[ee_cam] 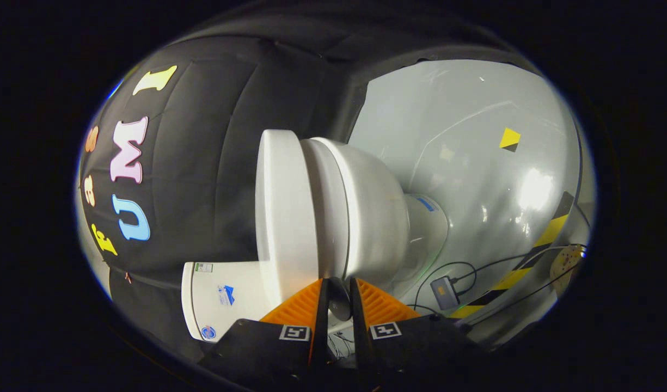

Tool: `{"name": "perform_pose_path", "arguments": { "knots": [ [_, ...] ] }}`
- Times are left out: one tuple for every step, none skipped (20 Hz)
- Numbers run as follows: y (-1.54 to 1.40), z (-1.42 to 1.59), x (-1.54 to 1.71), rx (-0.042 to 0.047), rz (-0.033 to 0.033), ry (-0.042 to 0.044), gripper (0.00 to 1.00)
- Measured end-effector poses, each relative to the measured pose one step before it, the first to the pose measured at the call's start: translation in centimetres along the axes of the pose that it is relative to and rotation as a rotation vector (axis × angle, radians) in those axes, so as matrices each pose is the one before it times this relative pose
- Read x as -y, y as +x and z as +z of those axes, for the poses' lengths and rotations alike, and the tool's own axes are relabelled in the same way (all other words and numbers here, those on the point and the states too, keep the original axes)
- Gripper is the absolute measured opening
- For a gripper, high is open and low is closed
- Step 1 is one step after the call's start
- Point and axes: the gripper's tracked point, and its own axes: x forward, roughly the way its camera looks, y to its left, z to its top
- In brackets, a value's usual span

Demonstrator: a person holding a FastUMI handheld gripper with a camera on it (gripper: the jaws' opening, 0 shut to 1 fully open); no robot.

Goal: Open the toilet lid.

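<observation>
Toilet lid (pixel 286 218) rests closed on the bowl (pixel 366 212), its rim just ahead of the narrowly parted tool (pixel 337 286).

Dim booth – bright glare on glossy floor (pixel 534 190) – edges fisheye-bent.

The white toilet (pixel 360 218) looked like glazed ceramic, smooth and softly glossy, while its closed white toilet lid (pixel 284 218) seemed smooth plastic with a duller sheen. The gripper (pixel 337 296) had orange ribbed plastic fingers (pixel 298 307) on matt black bodies, the fingers standing a little apart. The pale grey floor (pixel 475 136) was smooth and shiny, throwing back bright glare. The black booth wall (pixel 202 163) was matt, creased cloth.
</observation>
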Motion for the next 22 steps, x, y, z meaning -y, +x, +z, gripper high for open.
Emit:
{"name": "perform_pose_path", "arguments": {
  "knots": [
    [-0.014,0.062,0.449,0.00177,-0.01398,-0.0252,0.25],
    [0.326,0.669,-0.418,0.02585,0.02421,0.02714,0.26],
    [0.67,-0.123,-0.047,-0.02179,0.00515,0.0269,0.21],
    [-0.65,0.202,-0.141,0.00605,0.01049,0.0102,0.16],
    [-0.17,-0.129,0.001,-0.00521,0.00439,-0.00209,0.11],
    [-0.291,-0.209,-0.074,-0.00641,0.00002,-0.01253,0.11],
    [-0.27,-0.427,-0.118,-0.00695,-0.00938,-0.03543,0.11],
    [-0.416,-0.177,-0.432,-0.00096,-0.00313,-0.05902,0.11],
    [0.048,-0.309,-0.322,-0.00323,-0.02261,-0.07397,0.11],
    [-0.041,-0.152,-0.054,-0.00457,-0.02437,-0.06216,0.1],
    [-0.111,0.293,-0.299,0.00406,-0.00909,-0.0232,0.1],
    [-0.252,0.402,-0.533,0.00414,-0.00384,-0.01052,0.1],
    [-0.208,0.194,-0.377,0.00512,-0.0088,-0.01984,0.11],
    [-0.254,-0.108,-0.167,0.00613,-0.01498,-0.03422,0.11],
    [-0.303,-0.046,-0.409,0.00386,-0.01387,-0.0334,0.11],
    [-0.324,0.281,-0.593,0.00464,-0.01069,-0.0345,0.11],
    [-0.473,0.348,-0.598,0.00791,-0.01175,-0.03969,0.11],
    [-0.385,0.167,-0.769,0.00713,-0.02157,-0.04477,0.11],
    [-0.436,0.328,-0.546,0.01222,-0.02265,-0.04827,0.11],
    [-0.645,0.346,-0.763,0.01455,-0.01596,-0.0419,0.11],
    [-0.583,0.552,-0.773,0.01509,-0.01281,-0.03674,0.11],
    [-0.663,0.439,-0.974,0.01506,-0.0117,-0.03703,0.11]
  ]
}}
